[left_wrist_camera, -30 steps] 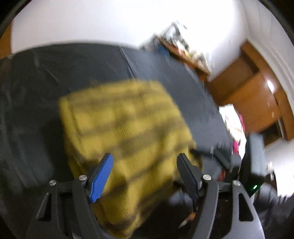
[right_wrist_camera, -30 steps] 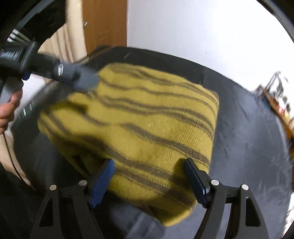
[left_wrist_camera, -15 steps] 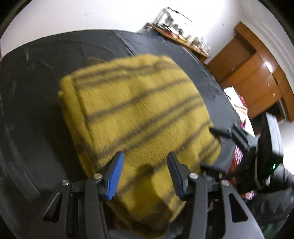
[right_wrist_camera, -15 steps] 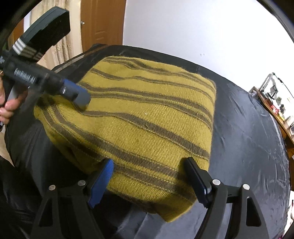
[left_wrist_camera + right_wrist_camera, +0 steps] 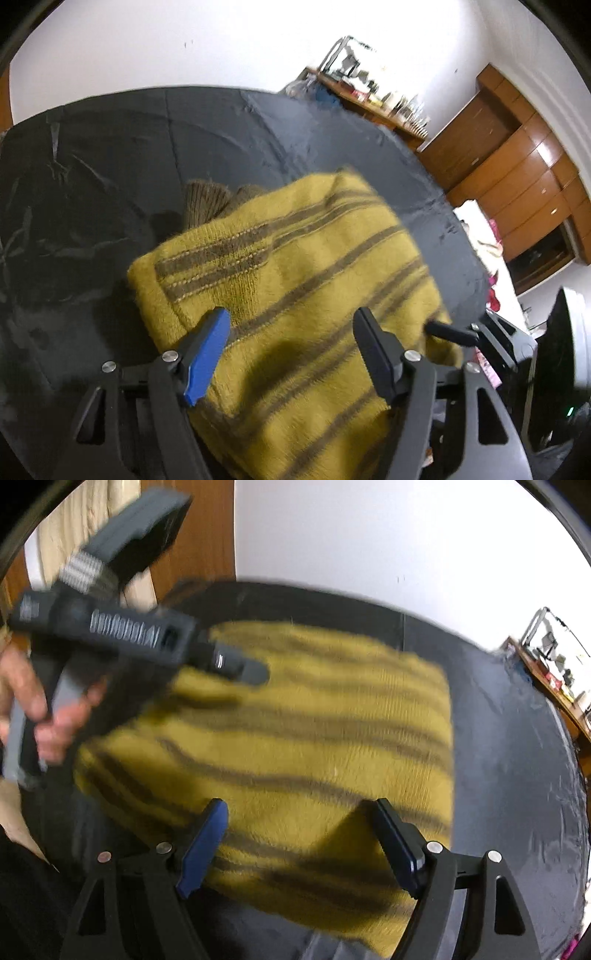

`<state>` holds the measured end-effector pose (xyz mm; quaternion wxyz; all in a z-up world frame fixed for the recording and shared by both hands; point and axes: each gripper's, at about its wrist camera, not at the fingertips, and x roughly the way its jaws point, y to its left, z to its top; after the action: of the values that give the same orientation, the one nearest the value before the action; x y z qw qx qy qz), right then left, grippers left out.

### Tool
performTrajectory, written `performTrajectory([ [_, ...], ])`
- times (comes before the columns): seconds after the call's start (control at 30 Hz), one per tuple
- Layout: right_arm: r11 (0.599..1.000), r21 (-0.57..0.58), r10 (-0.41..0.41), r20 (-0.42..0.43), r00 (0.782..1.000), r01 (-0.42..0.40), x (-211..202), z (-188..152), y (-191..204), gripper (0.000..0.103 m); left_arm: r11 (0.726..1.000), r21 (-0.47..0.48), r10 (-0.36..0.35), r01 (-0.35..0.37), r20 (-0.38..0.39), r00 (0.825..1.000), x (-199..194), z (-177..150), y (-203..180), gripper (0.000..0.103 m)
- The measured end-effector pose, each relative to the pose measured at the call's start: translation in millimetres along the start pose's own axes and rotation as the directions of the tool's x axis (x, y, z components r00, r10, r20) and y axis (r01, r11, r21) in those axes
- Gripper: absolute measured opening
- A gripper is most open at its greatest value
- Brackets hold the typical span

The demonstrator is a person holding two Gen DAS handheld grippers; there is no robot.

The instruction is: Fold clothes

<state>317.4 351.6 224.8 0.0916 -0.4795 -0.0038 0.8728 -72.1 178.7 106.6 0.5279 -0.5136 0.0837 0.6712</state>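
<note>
A mustard-yellow knit sweater with brown stripes (image 5: 295, 280) lies folded into a block on the black table cover (image 5: 110, 155). A brown ribbed cuff (image 5: 207, 201) sticks out at its far left. My left gripper (image 5: 291, 336) is open and empty, just above the sweater's near edge. My right gripper (image 5: 299, 829) is open and empty, over the sweater (image 5: 314, 738) at its near side. The left gripper also shows in the right wrist view (image 5: 236, 668), held in a hand over the sweater's left part. The right gripper's tips show in the left wrist view (image 5: 448, 334) at the sweater's right edge.
A white wall stands behind the table. A cluttered wooden shelf (image 5: 373, 96) and wooden cabinets (image 5: 517, 177) are at the right. A wooden door and a curtain (image 5: 110, 535) are at the left in the right wrist view. Bare black cover (image 5: 517, 738) lies right of the sweater.
My left gripper opened wider and pulled back and up from the sweater. In the right wrist view it has lifted off the cloth. The right gripper stays open, slightly closer.
</note>
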Motion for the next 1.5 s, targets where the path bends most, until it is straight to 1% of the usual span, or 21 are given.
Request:
performTrajectory([
  [0.03, 1.0, -0.005, -0.005, 0.003, 1.0, 0.005, 1, -8, 0, 0.082, 1.0, 0.008, 0.002, -0.002, -0.005, 1.0, 3, 0, 1, 0.073],
  [0.1, 0.999, -0.033, -0.014, 0.04, 0.999, 0.015, -2, -20, 2, 0.082, 0.999, 0.032, 0.012, -0.011, -0.009, 1.0, 6, -1, 0, 0.073],
  [0.2, 0.998, -0.046, -0.039, 0.067, 0.997, 0.042, 5, -24, 10, 0.083, 0.998, 0.062, 0.031, -0.031, -0.01, 0.999, 9, -2, -2, 0.073],
  [0.27, 0.998, -0.042, -0.042, 0.058, 0.997, 0.044, 6, -22, 12, 0.084, 0.998, 0.053, 0.033, -0.032, -0.013, 0.999, 7, -2, -2, 0.073],
  [0.37, 0.999, -0.033, -0.031, 0.028, 0.999, 0.032, 3, -16, 11, 0.084, 1.0, 0.017, 0.015, -0.015, -0.013, 1.0, -6, -1, -5, 0.073],
  [0.4, 0.999, -0.02, -0.026, 0.019, 0.999, 0.026, 0, -12, 10, 0.084, 1.0, 0.023, 0.0, 0.0, -0.011, 1.0, -13, -3, -8, 0.073],
  [0.47, 1.0, 0.017, -0.018, 0.032, 0.999, 0.018, -11, -5, 8, 0.084, 0.998, 0.046, -0.034, 0.034, -0.004, 0.999, -28, -8, -16, 0.073],
  [0.53, 0.999, 0.016, -0.039, 0.063, 0.997, 0.038, -20, 0, 8, 0.084, 0.993, 0.099, -0.068, 0.069, -0.017, 0.998, -41, -14, -27, 0.073],
  [0.63, 0.997, 0.022, -0.073, 0.05, 0.996, 0.072, -17, 1, 6, 0.084, 0.974, 0.195, -0.107, 0.118, -0.067, 0.992, -51, -32, -44, 0.074],
  [0.7, 0.996, 0.055, -0.069, 0.02, 0.997, 0.068, -7, 0, -6, 0.084, 0.964, 0.226, -0.117, 0.139, -0.107, 0.987, -48, -46, -49, 0.075],
  [0.77, 0.996, 0.081, -0.049, 0.012, 0.999, 0.048, -1, -5, -14, 0.084, 0.968, 0.218, -0.094, 0.125, -0.147, 0.985, -37, -55, -48, 0.075],
  [0.87, 0.998, 0.054, -0.046, 0.027, 0.999, 0.045, 6, -15, -10, 0.086, 0.981, 0.163, -0.077, 0.107, -0.179, 0.981, -18, -56, -38, 0.075],
  [0.93, 0.998, 0.044, -0.054, 0.031, 0.998, 0.053, 8, -15, -8, 0.088, 0.984, 0.147, -0.075, 0.102, -0.176, 0.982, -15, -53, -36, 0.075],
  [1.0, 0.998, 0.034, -0.06, 0.034, 0.998, 0.059, 11, -17, -5, 0.089, 0.982, 0.162, -0.064, 0.094, -0.178, 0.982, -11, -51, -39, 0.075],
  [1.27, 0.998, 0.037, -0.056, 0.044, 0.997, 0.055, 13, -15, -4, 0.089, 0.974, 0.197, -0.076, 0.114, -0.191, 0.979, -22, -57, -34, 0.075],
  [1.4, 0.997, 0.054, -0.049, 0.023, 0.999, 0.047, 10, -14, -7, 0.089, 0.968, 0.233, -0.053, 0.094, -0.177, 0.983, -32, -59, -40, 0.075],
  [1.5, 0.995, 0.097, -0.037, 0.001, 0.999, 0.037, 4, -5, -9, 0.09, 0.976, 0.201, -0.048, 0.079, -0.154, 0.987, -36, -56, -35, 0.075],
])
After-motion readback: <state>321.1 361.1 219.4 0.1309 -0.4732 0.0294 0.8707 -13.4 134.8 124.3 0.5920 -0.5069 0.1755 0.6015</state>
